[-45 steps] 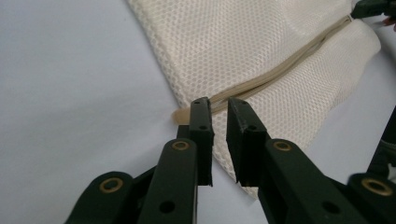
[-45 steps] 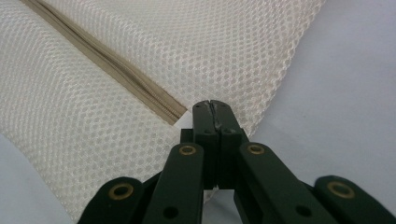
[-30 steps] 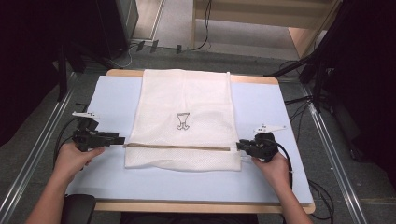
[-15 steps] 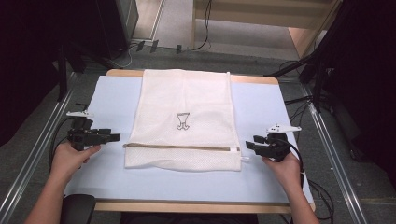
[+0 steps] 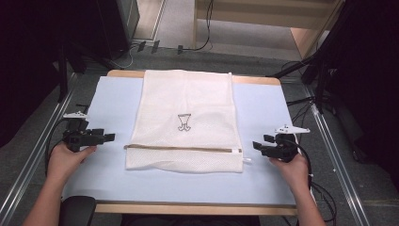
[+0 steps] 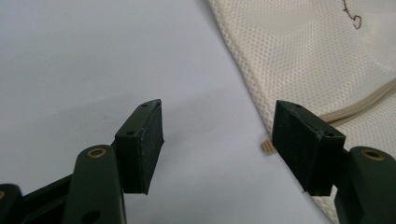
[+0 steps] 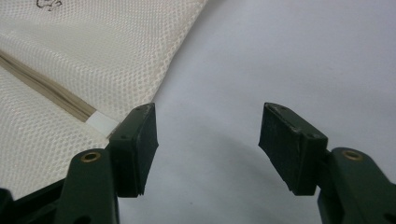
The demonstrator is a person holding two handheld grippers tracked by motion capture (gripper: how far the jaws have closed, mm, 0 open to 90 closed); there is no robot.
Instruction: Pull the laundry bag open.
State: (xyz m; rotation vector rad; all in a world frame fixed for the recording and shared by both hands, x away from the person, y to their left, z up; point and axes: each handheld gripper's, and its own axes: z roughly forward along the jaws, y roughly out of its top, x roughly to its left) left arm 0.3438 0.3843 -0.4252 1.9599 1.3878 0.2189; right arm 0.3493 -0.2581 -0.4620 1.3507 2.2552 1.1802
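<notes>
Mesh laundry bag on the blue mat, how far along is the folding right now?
Done: the mesh laundry bag lies flat, its near edge already folded up to the zipper. In hand: nothing; the left gripper and right gripper sit open on the blue mat, each just outside a bag edge. Left: probably further folds, since most of the bag is spread full length toward the far edge.

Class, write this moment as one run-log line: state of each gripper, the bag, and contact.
left gripper: open, off bag | right gripper: open, off bag | mesh bag: flat on blue mat, near edge folded | contact: none

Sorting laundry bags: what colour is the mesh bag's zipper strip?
Tan, on the cream mesh bag; zipper strip shows best in the high view.
</notes>
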